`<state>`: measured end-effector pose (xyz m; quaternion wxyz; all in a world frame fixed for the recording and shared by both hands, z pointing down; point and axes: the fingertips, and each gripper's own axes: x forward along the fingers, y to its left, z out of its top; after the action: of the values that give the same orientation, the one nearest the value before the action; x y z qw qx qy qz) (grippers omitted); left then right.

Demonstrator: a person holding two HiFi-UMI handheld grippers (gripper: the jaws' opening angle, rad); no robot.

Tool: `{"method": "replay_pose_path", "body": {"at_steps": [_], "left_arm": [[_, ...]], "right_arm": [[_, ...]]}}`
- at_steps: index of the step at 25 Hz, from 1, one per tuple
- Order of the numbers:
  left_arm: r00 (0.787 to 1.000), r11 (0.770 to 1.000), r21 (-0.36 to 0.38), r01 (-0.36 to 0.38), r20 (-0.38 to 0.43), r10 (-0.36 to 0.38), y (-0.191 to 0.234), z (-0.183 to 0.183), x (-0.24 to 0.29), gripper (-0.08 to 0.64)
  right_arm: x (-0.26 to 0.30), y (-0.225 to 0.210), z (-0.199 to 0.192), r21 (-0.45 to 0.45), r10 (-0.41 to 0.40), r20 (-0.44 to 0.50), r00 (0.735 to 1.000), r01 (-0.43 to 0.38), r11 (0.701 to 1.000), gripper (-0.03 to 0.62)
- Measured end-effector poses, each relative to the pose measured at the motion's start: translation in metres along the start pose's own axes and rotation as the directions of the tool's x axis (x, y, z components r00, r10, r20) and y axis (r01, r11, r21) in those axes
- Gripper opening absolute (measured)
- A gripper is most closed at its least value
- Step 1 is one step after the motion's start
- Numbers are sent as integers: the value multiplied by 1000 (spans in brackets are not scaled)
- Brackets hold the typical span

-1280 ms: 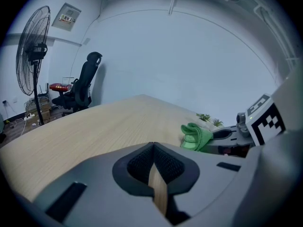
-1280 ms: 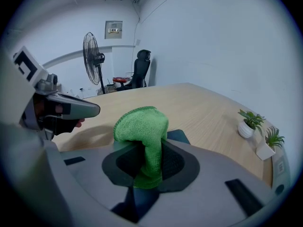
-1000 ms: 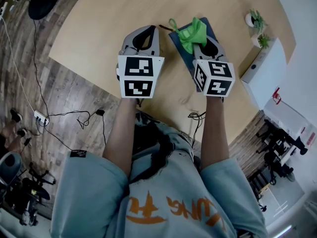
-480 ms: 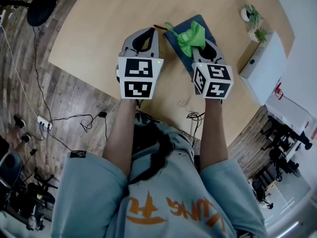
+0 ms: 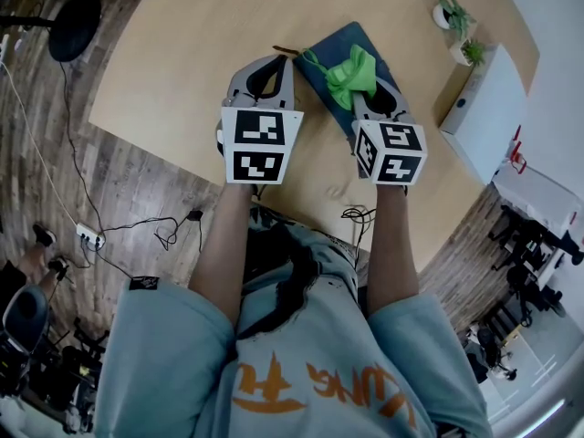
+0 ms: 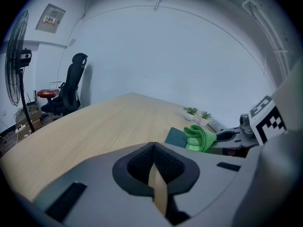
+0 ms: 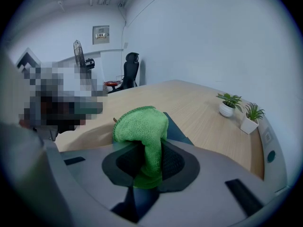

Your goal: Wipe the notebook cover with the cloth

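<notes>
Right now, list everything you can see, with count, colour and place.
table: one, light wood, beneath everything.
notebook: one, dark blue, on table under right tongs.
cloth: one, green, over notebook.
plants: two, green in white pots, table's far right edge.
box: one, white, beside plants.
fan: one, black, left of table.
chair: one, black, beyond table.
cables: several, black, floor at left.
left tongs: one, grey, shut, empty, above table.
right tongs: one, grey, shut on cloth.
arms: two, bare, behind tongs.

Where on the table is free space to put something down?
The table is bare left of the notebook and left gripper. A smaller patch lies between the notebook and the plants. The right edge is crowded by the plants and the white box.
</notes>
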<state>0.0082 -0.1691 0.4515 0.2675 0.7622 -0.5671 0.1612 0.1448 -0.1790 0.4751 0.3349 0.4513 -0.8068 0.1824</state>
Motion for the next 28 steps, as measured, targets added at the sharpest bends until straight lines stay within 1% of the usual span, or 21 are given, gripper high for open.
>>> {"method": "replay_pose_path", "body": {"at_steps": [10, 16, 28], "left_arm": [[1000, 999, 46, 25, -2, -25, -17, 1, -3, 17], [998, 995, 84, 58, -7, -57, -32, 1, -4, 17], [995, 987, 127, 101, -22, -99, -49, 3, 1, 17]], "right_arm": [[-17, -9, -15, 37, -31, 5, 1000, 30, 999, 69], [-26, -15, -25, 67, -51, 6, 999, 50, 997, 69], [-45, -27, -46, 119, -88, -1, 996, 88, 989, 69]]}}
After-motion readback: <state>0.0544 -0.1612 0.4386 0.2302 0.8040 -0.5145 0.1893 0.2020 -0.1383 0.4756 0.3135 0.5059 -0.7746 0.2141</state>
